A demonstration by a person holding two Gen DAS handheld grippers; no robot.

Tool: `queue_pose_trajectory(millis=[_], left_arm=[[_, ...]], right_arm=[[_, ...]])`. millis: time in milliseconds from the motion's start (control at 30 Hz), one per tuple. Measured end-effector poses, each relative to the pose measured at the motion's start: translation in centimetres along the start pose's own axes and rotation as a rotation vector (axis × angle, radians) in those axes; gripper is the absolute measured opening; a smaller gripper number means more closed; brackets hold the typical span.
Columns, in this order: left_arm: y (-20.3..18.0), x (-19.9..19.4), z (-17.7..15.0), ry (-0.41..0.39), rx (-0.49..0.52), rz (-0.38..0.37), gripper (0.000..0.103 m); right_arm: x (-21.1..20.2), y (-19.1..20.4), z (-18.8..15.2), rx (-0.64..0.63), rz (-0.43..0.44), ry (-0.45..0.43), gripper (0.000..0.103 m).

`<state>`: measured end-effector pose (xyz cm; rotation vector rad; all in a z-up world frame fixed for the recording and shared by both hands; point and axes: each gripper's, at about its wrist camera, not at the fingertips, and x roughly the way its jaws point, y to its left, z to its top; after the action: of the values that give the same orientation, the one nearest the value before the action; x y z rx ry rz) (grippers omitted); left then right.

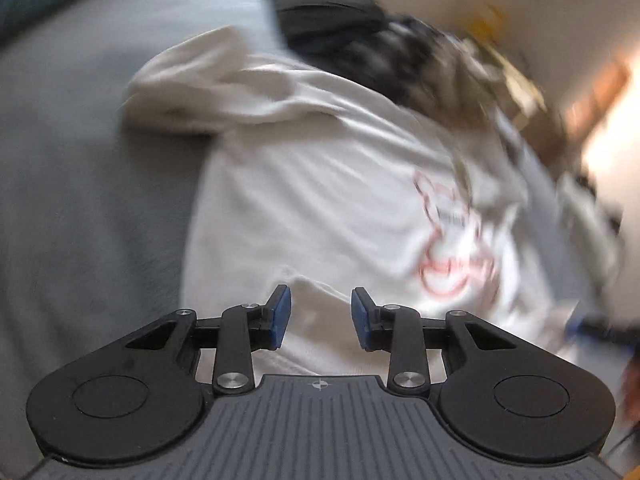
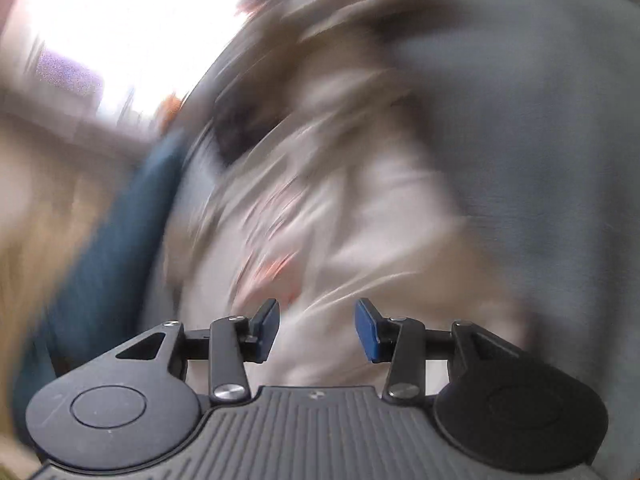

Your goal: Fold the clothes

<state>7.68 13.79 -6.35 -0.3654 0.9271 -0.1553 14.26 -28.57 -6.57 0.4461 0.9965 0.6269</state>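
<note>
A white T-shirt with a red line drawing lies spread on a grey bed cover, one sleeve bunched at the upper left. My left gripper hovers over the shirt's near edge, its blue pads apart with nothing between them. The right wrist view is heavily blurred. There the same white shirt shows as a pale streaked shape on the grey cover. My right gripper is open above it, and no cloth sits between its pads.
A pile of dark clothes and patterned fabric lies beyond the shirt. A blue cushion or cover runs along the bed's left side in the right wrist view. Bright window light fills the upper left.
</note>
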Motion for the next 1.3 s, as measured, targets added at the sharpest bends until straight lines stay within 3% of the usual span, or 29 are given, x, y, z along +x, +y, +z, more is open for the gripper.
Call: queue_pose_trajectory(millis=[33, 167, 400, 567, 800, 933, 1300], left_arm=[[-0.8, 0.4, -0.3, 0.005, 0.053, 0.009, 0.033], [-0.6, 1.2, -0.6, 0.024, 0.028, 0.001, 0.033], [0.5, 0.8, -0.7, 0.012, 0.101, 0.015, 0.037], [0.5, 1.1, -1.6, 0.014, 0.197, 0.035, 0.041], [0.1, 2.3, -1.9, -0.005, 0.301, 0.019, 0.042], [0.9, 2.6, -1.9, -0.025, 0.269, -0.011, 0.042], [1.3, 2.5, -2.3, -0.055, 0.280, -0.034, 0.040]], right_arm=[[1.4, 2.2, -0.1, -0.121, 0.007, 0.033, 0.045], [5.9, 9.5, -2.2, -0.553, 0.053, 0.137, 0.041], [11.0, 14.5, -5.1, -0.910, 0.096, 0.243, 0.033], [13.2, 15.5, -5.3, -0.995, 0.083, 0.216, 0.033], [14.0, 15.9, -4.8, -0.977, 0.117, 0.201, 0.032], [14.5, 15.9, -5.0, -1.007, 0.125, 0.202, 0.023], [14.9, 16.0, -5.6, -1.040, 0.102, 0.166, 0.015]])
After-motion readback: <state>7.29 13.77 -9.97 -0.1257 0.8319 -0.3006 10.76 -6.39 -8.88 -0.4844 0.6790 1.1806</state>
